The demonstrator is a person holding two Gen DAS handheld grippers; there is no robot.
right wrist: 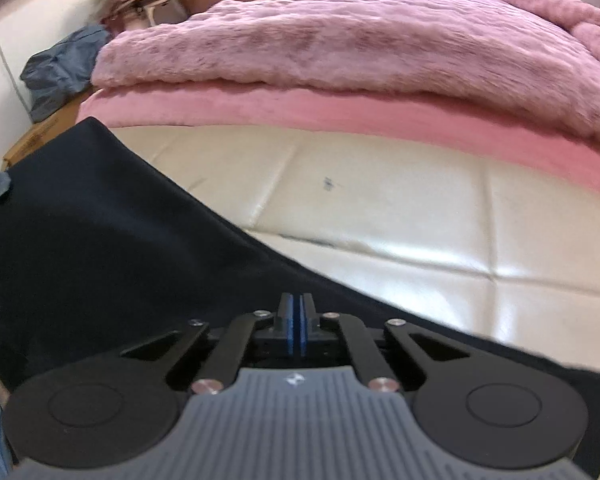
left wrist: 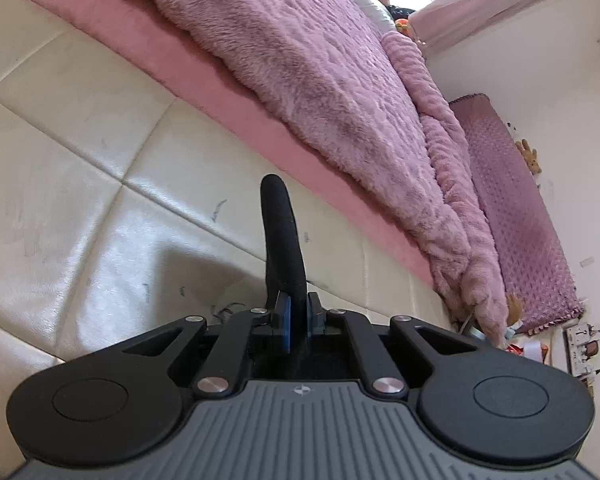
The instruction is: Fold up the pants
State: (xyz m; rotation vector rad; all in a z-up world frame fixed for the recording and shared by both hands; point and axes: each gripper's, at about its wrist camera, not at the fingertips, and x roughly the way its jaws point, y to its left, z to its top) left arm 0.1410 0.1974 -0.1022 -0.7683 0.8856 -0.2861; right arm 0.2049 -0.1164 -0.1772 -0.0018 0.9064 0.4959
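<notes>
The left tool (left wrist: 299, 320) is pinching a narrow fold of the black pants (left wrist: 281, 236), which is standing up between its closed blue pads above the cream quilted bed base (left wrist: 80, 152). The right tool (right wrist: 299, 326) is clamped together with the pants (right wrist: 100, 232) spreading beneath it, beside the pink furry blanket (right wrist: 360, 36).

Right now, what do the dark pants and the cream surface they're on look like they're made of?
Pants: dark, matte, smooth cloth, draping softly; the fibre isn't discernible. Cream surface: probably leather or vinyl, glossy with window glare, stitched into panels, scuffed.
</notes>
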